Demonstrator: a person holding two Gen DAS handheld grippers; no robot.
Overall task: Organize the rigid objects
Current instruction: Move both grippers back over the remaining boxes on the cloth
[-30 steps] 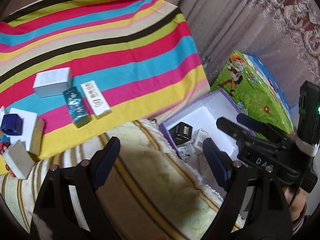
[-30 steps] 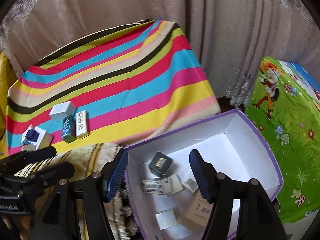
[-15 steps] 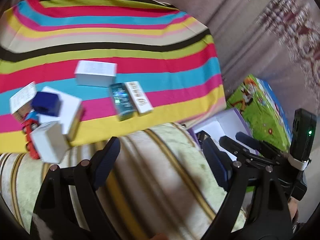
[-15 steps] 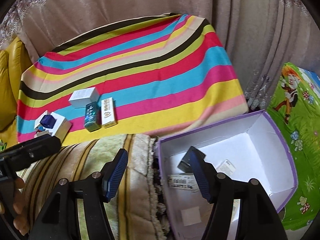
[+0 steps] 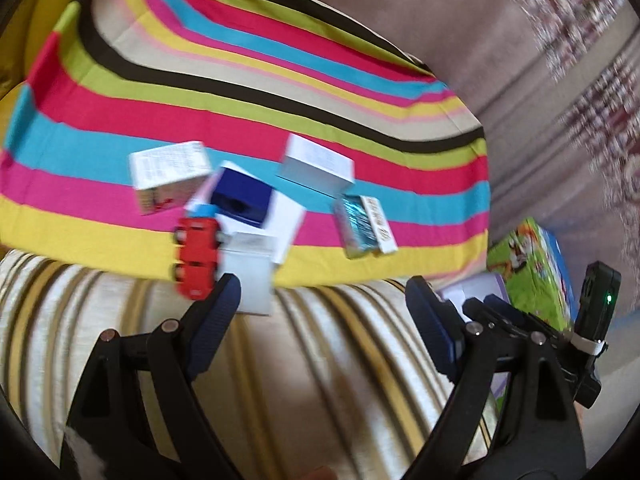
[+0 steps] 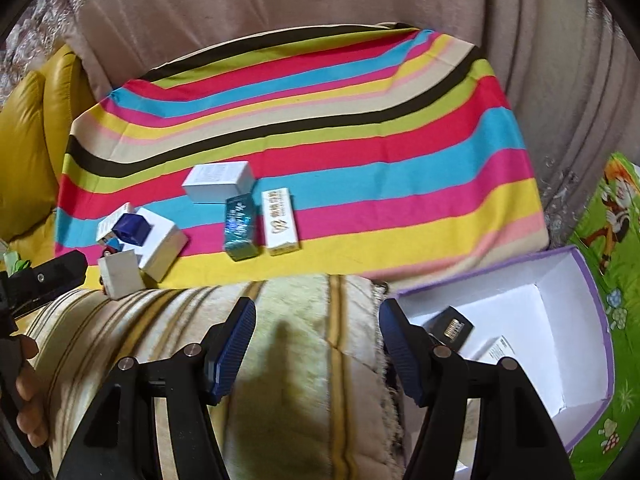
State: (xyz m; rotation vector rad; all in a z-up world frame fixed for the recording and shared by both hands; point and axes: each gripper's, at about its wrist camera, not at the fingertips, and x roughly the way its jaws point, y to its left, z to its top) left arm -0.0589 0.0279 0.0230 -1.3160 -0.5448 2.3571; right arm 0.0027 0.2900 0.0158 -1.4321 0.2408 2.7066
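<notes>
Several small boxes lie on a striped cloth [image 6: 360, 152]. Among them are a white box [image 6: 218, 181], a teal carton [image 6: 240, 226], a white and gold carton [image 6: 281, 222], a dark blue box [image 5: 240, 196] on a larger white box [image 6: 162, 246], and a red toy car [image 5: 197, 256]. My left gripper [image 5: 324, 308] hangs open and empty just in front of the car and a small white box [image 5: 250, 276]. My right gripper [image 6: 318, 332] is open and empty over a striped cushion [image 6: 296, 360]. To its right is a purple-rimmed box [image 6: 596, 320] holding a black box [image 6: 450, 326].
A green cartoon mat [image 6: 604, 240] covers the floor at the right. Beige curtains [image 6: 280, 4] hang behind the cloth. A yellow leather seat [image 6: 28, 148] sits at the left. A hand [image 6: 28, 392] holds the left gripper's handle at the lower left of the right wrist view.
Both grippers have swung left, away from the purple-rimmed box and toward the boxes on the cloth. The left gripper has also rolled. The red car and small boxes now sit near its fingers.
</notes>
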